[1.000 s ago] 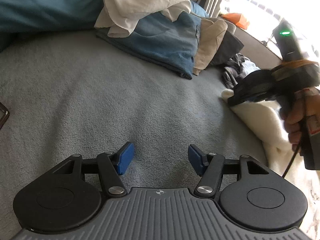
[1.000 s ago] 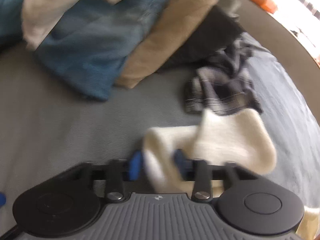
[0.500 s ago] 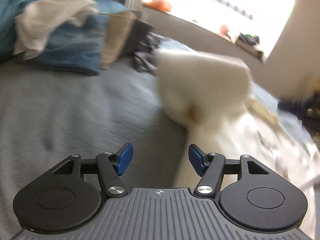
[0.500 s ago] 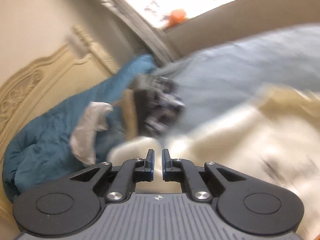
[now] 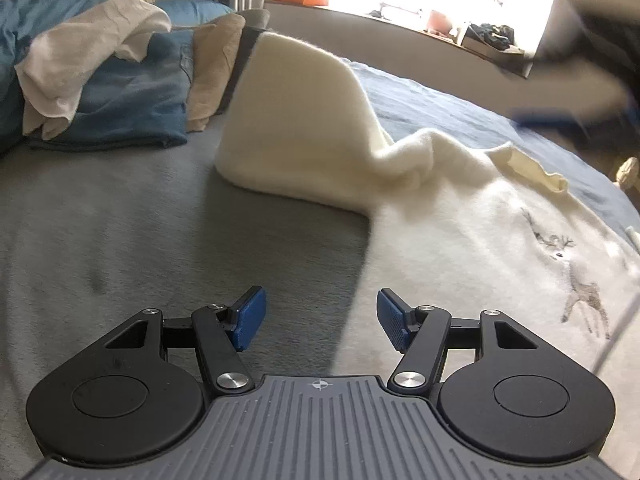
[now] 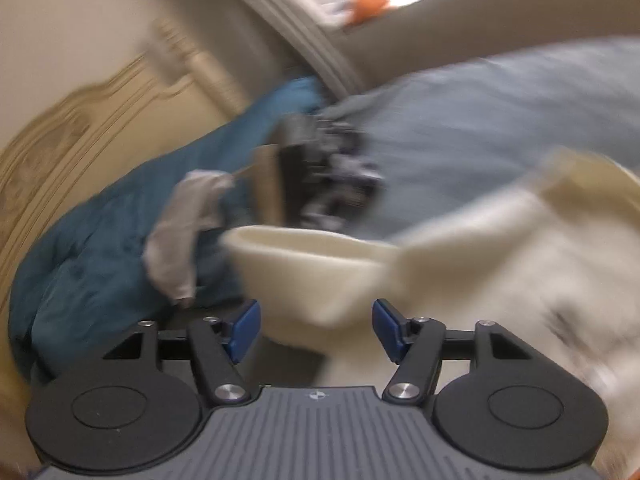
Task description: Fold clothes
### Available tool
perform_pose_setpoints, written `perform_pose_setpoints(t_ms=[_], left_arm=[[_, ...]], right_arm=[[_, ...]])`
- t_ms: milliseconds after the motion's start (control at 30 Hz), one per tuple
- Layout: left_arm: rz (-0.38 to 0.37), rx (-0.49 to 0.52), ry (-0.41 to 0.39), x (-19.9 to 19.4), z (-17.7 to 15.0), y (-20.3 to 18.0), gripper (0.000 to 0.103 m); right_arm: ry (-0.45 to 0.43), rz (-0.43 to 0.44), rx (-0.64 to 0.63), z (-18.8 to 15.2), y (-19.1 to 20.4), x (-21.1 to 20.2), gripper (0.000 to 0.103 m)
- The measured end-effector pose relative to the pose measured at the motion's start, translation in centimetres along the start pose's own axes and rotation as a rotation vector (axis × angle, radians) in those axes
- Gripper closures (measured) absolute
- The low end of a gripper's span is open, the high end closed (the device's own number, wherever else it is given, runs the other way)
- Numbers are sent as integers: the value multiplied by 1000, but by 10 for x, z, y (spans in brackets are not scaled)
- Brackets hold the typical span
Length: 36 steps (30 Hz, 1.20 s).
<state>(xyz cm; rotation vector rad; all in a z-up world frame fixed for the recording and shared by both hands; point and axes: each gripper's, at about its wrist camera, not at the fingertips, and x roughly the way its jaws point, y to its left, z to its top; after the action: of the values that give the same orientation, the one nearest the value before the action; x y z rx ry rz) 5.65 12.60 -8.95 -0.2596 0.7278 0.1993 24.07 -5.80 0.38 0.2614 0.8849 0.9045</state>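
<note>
The left gripper (image 5: 318, 318) hangs with its ribbed blue pads wide apart and empty over the grey fleecy bed cover (image 5: 120, 220). Ahead and to its right sprawls the cream sweater (image 5: 460, 248) — soft, fuzzy knit with small deer figures, one sleeve (image 5: 296, 120) humped up. The right gripper (image 6: 316, 332) is spread wide too, gripping nothing — the blurred sleeve just beyond its pads.
</note>
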Motion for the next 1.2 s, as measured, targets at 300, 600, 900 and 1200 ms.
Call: perform_pose_setpoints(t_ms=[300,600,900,1200], left_arm=[[43,-180,-38,-2,7,52,41],[27,-424,-102,-8,18,104,41],[-55,-490,-150,-21,35,107,41],[-237,-302,-28,-4,42,48,26]], right_arm=[[144,-162,-401,32,95,139,23],[267,-197,-385,37,86,209,85],[180,69,-522,-54,56,44,84],[228,-23,-287,-122,-6,-2,76]])
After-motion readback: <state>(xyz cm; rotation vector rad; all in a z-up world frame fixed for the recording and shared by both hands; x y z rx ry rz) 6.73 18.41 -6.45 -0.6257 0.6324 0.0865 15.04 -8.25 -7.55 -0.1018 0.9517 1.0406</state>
